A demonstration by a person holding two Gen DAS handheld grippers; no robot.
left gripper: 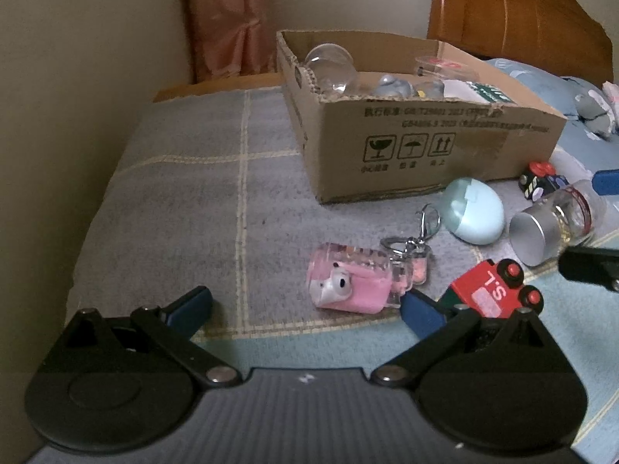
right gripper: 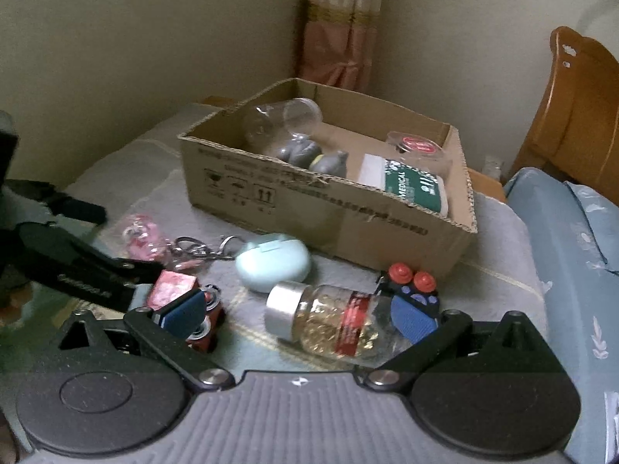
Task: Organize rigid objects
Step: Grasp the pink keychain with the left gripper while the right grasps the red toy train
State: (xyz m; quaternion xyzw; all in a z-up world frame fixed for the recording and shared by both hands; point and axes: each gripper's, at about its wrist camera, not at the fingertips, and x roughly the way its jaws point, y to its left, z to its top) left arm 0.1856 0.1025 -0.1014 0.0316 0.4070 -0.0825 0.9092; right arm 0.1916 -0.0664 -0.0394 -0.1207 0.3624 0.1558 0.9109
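A cardboard box (left gripper: pixel 425 147) (right gripper: pixel 348 228) stands on the bed and holds a clear dome, grey figures and a green-white packet. In front of it lie a pink keychain case (left gripper: pixel 348 282) (right gripper: pixel 141 236), a pale blue egg-shaped case (left gripper: pixel 474 210) (right gripper: pixel 272 261), a glass jar with a silver lid (left gripper: pixel 553 224) (right gripper: pixel 329 321), a red toy truck (left gripper: pixel 491 290) (right gripper: pixel 182 301) and a small dark toy car (left gripper: pixel 539 181) (right gripper: pixel 414 282). My left gripper (left gripper: pixel 305 309) is open, just short of the pink case. My right gripper (right gripper: pixel 298 315) is open, its fingers on either side of the jar.
The bed has a grey checked blanket (left gripper: pixel 201 193) with a wall on the left. A blue pillow (right gripper: pixel 580 251) and a wooden headboard (left gripper: pixel 514 11) lie to the right. A curtain (right gripper: pixel 340 27) hangs behind the box.
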